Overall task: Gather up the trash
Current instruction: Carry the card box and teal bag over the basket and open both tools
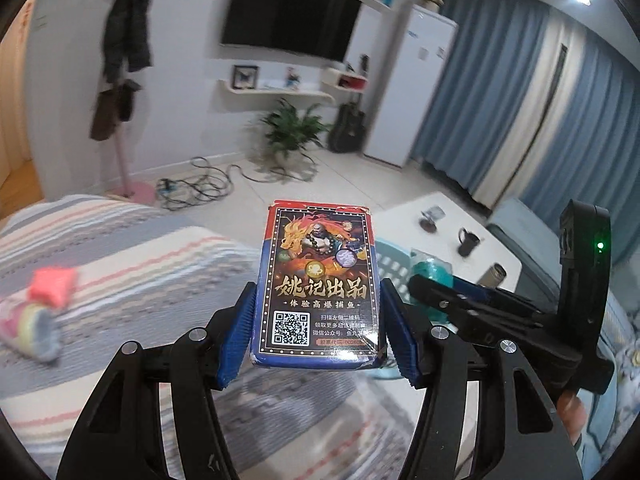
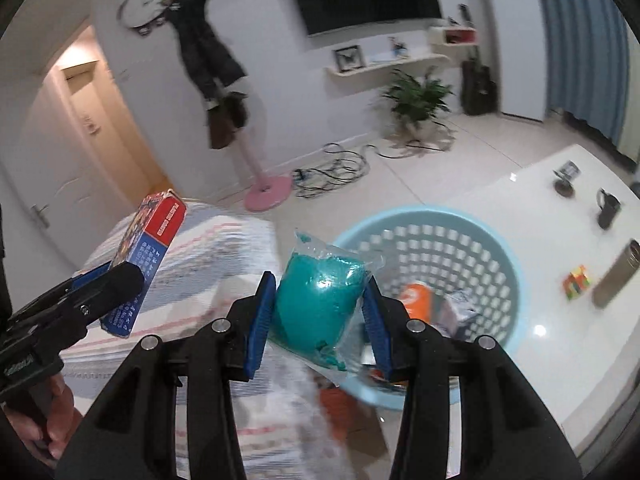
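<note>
Meanwhile, 2 pieces of trash ride toward the blue basket (image 2: 496,248): the left gripper (image 1: 318,328), jaws pinching a playing-card box (image 1: 318,280), holds it upright above the striped bed (image 1: 120,264), while the right gripper (image 2: 318,320) clamps a bagged teal lump (image 2: 316,304) at the basket's rim, apparently for dropping in.

Both wrist views close behind own fingers, facing TV wall (image 1: 288,12) across floor. Left view over bed (image 1: 120,264), right view angled down at basket (image 2: 432,248). Shared: wall, plant (image 2: 416,96), table (image 2: 560,340), each other's gripper.
</note>
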Tool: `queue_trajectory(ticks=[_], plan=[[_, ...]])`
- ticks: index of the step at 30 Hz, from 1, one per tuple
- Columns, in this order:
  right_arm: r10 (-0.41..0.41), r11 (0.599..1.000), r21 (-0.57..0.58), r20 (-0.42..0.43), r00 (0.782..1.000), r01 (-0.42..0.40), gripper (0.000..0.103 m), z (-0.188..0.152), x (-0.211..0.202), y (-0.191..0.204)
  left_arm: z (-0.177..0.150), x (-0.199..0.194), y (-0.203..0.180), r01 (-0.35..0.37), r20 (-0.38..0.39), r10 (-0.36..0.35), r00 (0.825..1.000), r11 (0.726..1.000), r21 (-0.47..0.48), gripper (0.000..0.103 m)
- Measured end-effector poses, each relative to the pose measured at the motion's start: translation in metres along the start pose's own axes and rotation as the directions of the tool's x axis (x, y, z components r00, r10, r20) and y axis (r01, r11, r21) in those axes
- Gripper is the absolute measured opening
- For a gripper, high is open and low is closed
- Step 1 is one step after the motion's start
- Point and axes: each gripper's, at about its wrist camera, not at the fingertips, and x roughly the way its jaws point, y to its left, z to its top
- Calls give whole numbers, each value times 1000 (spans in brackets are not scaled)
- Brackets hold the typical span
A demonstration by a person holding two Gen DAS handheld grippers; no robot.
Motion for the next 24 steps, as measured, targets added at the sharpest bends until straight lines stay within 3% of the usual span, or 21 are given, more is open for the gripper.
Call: queue_trajectory(ticks=[10,12,15,24], plan=[[-116,990,67,-69,991,120,42,-8,41,-52,-9,74,-30,47,-102,-44,994,998,28,59],[-127,988,74,-79,989,133,42,-10,47,-58,-10,78,-29,55,-108,-53,993,998,18,61],[-144,983,99,-91,985,152,57,-11,53,-68,-12,84,-26,61,-120,-61,991,998,2,71],[-128,982,124,-103,986,141,59,-16,52,-73,-19,71,0,36,-112,-41,993,998,-47,72]])
